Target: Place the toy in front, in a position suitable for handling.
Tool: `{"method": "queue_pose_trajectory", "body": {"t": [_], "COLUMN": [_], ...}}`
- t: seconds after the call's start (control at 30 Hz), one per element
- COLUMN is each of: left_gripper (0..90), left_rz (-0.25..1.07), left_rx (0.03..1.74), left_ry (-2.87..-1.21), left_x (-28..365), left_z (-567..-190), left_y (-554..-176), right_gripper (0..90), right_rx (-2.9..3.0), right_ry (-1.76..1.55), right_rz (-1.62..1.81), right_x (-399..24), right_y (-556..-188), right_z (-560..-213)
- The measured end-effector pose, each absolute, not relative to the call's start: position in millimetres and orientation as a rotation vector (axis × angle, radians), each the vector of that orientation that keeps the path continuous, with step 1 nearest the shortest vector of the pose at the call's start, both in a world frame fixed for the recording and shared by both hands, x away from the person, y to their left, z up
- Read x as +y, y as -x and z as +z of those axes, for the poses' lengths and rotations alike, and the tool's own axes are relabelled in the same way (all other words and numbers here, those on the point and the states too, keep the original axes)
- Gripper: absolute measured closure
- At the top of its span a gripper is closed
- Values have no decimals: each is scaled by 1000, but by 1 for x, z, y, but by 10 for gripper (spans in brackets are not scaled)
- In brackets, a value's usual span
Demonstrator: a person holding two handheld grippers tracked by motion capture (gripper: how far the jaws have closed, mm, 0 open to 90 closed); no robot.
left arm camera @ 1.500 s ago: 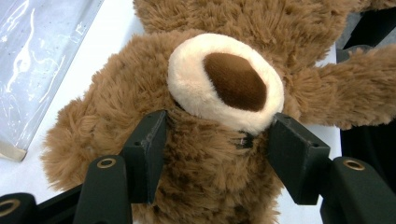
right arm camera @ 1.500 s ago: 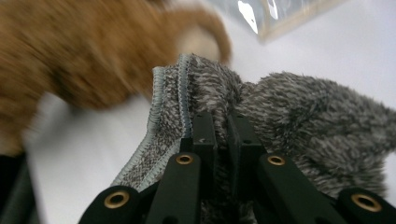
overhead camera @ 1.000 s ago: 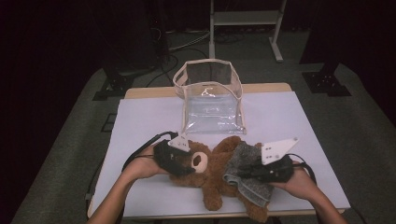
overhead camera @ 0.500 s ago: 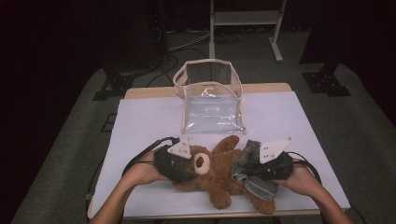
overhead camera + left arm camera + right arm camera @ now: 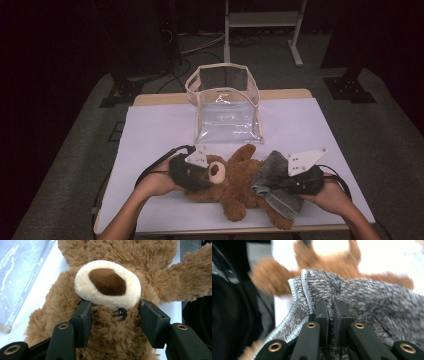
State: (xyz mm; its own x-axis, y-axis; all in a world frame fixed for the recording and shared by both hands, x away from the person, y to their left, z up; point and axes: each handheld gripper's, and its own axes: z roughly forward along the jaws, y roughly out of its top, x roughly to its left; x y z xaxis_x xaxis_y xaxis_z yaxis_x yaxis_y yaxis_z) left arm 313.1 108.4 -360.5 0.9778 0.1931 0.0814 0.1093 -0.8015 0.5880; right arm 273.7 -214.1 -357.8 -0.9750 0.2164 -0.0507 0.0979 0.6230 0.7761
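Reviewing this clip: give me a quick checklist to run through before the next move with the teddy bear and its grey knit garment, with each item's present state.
1. Right gripper clamped on the grey knit garment near its hem: ok.
2. Left gripper jaws astride the teddy bear head; they have just been closing, but a firm hold: cannot tell.
3. Bear lying on the table, supported: ok.
4. Garment free of the bear's legs: cannot tell.
5. Clear bag standing apart behind the bear, out of the way: ok.
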Motion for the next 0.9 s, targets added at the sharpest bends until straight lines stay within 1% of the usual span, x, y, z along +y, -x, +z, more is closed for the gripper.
{"method": "queue_pose_trajectory", "body": {"t": [0.07, 0.17, 0.23, 0.27, 0.37, 0.63, 0.73, 0.9], "left_gripper": [455, 446, 430, 432, 433, 435, 431, 429], "left_rz": [185, 179, 178, 171, 170, 172, 178, 182], "left_rx": [209, 216, 213, 213, 212, 220, 224, 233], "left_ry": [-2512, -2504, -2490, -2486, -2482, -2483, -2497, -2513], "left_x": [108, 112, 115, 116, 117, 115, 113, 110], "left_z": [-360, -359, -358, -358, -359, -360, -359, -358], "left_y": [-315, -316, -316, -316, -316, -316, -317, -319], "right_gripper": [827, 828, 829, 829, 828, 826, 826, 826], "right_rx": [2713, 2744, 2752, 2751, 2752, 2766, 2741, 2694], "right_ry": [-202, -174, -204, -229, -255, -409, -422, -314], "right_rz": [1261, 1189, 1215, 1216, 1217, 1109, 1141, 1215], "right_x": [-199, -189, -195, -204, -212, -253, -257, -237], "right_y": [-270, -272, -273, -272, -269, -254, -251, -248], "right_z": [-355, -364, -371, -375, -378, -393, -388, -370]}}
